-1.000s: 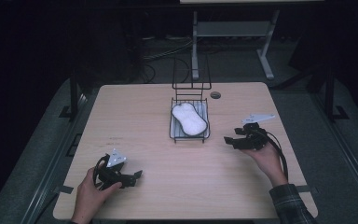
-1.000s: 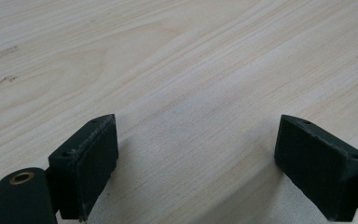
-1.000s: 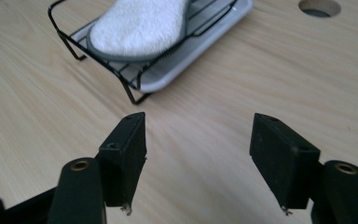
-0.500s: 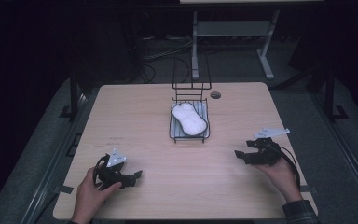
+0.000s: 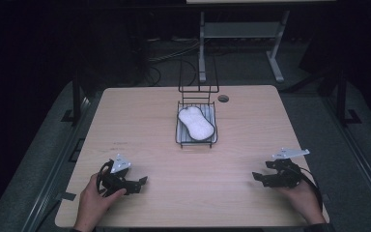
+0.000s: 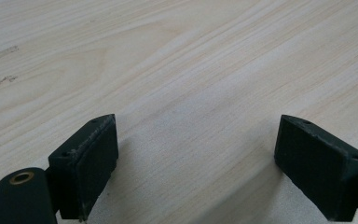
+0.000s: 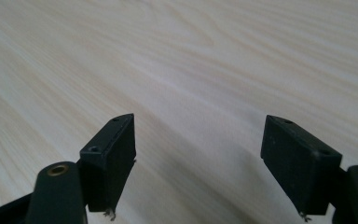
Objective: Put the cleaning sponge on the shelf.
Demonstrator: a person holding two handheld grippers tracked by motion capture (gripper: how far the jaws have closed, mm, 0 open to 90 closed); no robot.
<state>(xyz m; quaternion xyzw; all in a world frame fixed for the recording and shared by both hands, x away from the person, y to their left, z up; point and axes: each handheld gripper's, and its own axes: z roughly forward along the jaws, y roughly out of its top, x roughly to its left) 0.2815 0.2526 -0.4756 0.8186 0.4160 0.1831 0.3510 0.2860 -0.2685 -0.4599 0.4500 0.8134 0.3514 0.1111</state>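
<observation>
Right gripper [image 5: 263, 178] has come away from the wire basket [image 5: 196, 141] since the earlier frames — it was up near the basket's right side, now it sits low at the near right corner of the table [image 5: 149, 121], in the person's right hand [image 5: 303, 200]. Its jaws have just been opening, and nothing is between them: the right gripper view shows both black jaws set wide with bare wood in the gap. Left gripper [image 5: 137, 183] has not shifted; it rests at the near left corner in the left hand [image 5: 92, 205], jaws also spread wide over bare wood, empty.

The white sponge [image 5: 196, 123] lies inside the wire basket at table centre, well apart from both grippers. It sits lengthwise on the basket floor, slightly angled.

Step in hand, as I read it: placement looks done — the sponge is in, the right hand is pulling back to a rest spot matching the left. The next move likely calls for little: settle the right gripper flat on the table, or, if more work follows, reach in from above the basket's low rim.

Around: a black wire frame [image 5: 198, 82] stands upright at the basket's far end; 1 round cable hole [image 5: 223, 98] just right of it. Nothing lies between either gripper and the basket — only that upright frame would hinder an approach from the far side.
</observation>
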